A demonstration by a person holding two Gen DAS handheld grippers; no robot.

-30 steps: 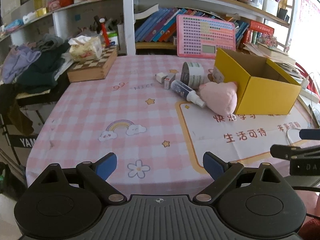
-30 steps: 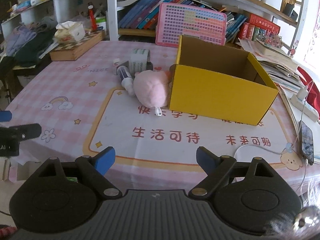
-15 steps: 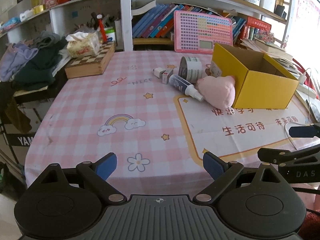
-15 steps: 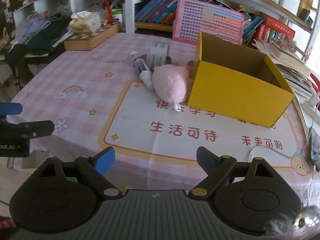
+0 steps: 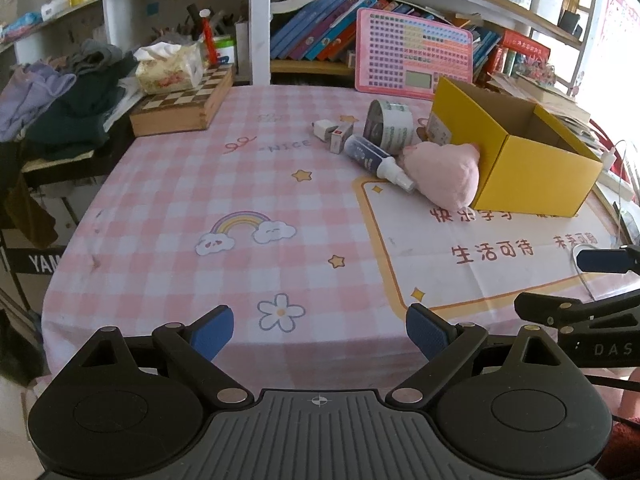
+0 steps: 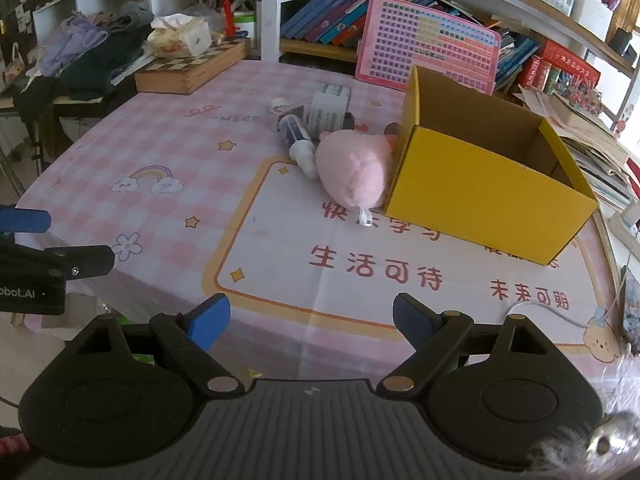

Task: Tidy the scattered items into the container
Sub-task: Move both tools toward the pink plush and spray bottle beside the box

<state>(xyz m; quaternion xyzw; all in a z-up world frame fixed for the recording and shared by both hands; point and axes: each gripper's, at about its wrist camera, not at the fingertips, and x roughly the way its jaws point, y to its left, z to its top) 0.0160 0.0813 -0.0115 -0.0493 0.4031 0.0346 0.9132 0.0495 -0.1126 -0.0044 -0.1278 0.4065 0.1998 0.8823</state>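
An open yellow cardboard box [image 5: 532,172] [image 6: 480,192] stands on the pink checked tablecloth, right of centre. A pink plush toy [image 5: 444,172] [image 6: 354,172] leans against its left side. Beside the plush lie a spray bottle [image 5: 374,156] [image 6: 298,140], a roll of tape [image 5: 390,126] [image 6: 330,106], a small white charger [image 5: 324,128] and a small white box [image 5: 340,138]. My left gripper [image 5: 318,330] is open and empty over the table's near edge. My right gripper [image 6: 310,320] is open and empty at the near edge, well short of the items.
A wooden chess box [image 5: 184,108] with a tissue pack [image 5: 170,68] sits at the far left. A pink keyboard toy [image 5: 412,56] leans on the bookshelf behind. Clothes [image 5: 60,100] pile at left. A white cable [image 6: 544,312] and phone [image 6: 632,308] lie at right.
Both grippers have drawn back and risen slightly, so the items and box look a little farther off. Both stay open and empty. Nothing on the table has moved.
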